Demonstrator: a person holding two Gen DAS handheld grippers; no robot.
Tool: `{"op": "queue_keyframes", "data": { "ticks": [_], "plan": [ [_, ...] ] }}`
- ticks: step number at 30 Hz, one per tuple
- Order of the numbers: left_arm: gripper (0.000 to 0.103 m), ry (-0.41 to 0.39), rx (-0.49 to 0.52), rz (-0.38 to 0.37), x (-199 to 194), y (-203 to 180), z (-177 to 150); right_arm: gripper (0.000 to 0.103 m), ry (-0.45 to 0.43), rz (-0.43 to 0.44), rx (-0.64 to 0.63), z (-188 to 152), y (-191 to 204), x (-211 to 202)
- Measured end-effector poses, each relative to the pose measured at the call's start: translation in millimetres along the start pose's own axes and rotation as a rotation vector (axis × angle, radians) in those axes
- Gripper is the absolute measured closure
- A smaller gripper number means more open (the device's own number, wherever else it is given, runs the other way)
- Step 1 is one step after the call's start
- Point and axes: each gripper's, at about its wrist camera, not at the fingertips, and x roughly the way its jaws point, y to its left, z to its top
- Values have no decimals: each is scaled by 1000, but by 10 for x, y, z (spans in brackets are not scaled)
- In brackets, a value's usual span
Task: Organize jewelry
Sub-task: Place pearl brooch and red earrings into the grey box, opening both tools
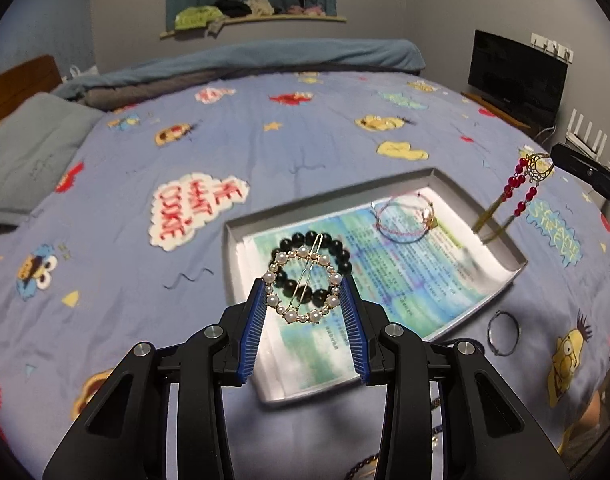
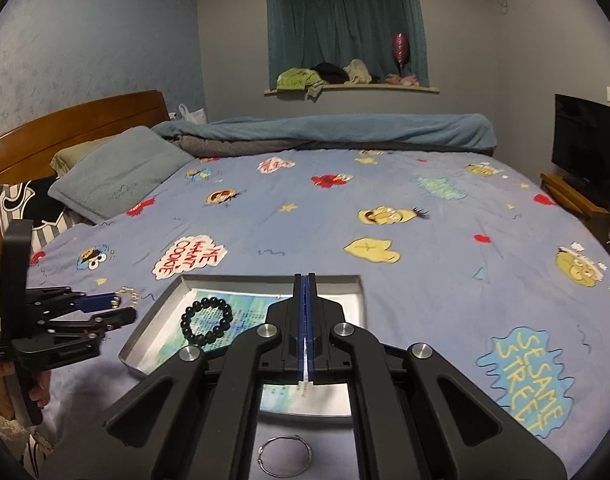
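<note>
The left gripper (image 1: 304, 296) is gripping the pearl hair clip (image 1: 303, 289) over the tray (image 1: 241, 232), so I'd be lowering it beside the black bead bracelet (image 1: 341, 254), while the right gripper (image 1: 545, 166) is pinching the red tassel hairpin (image 1: 521, 188) over the tray's far corner.

A bed (image 2: 305, 208) carries a blue cartoon-print sheet (image 1: 265, 152). At its head stands a wooden headboard (image 2: 65, 128), with a grey-blue pillow (image 2: 121, 172) at the near head corner and an olive pillow (image 2: 71, 158) behind it. A blue blanket (image 2: 345, 130) lies rolled along the bed's far edge over a grey one (image 2: 233, 147). On the wall beyond, teal curtains (image 2: 345, 24) hang over a sill (image 2: 353, 89) piled with clothes (image 2: 329, 73), beside a pink balloon (image 2: 400, 46). Past the bed's foot a dark TV (image 2: 589, 144) sits on a wooden stand (image 2: 573, 196).
</note>
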Motion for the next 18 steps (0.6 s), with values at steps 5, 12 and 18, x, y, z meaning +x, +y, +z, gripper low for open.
{"op": "queue_keyframes", "data": {
  "ticks": [5, 12, 18],
  "plan": [
    [64, 69, 5, -10, 305, -53, -123, 103, 87, 20, -3, -221, 44, 287],
    [64, 147, -15, -17, 573, -26, -268, 103, 195, -2, 12, -511, -15, 568],
    [64, 179, -31, -25, 669, 15, -287, 103, 246, -27, 29, -600, -84, 716]
  ]
}}
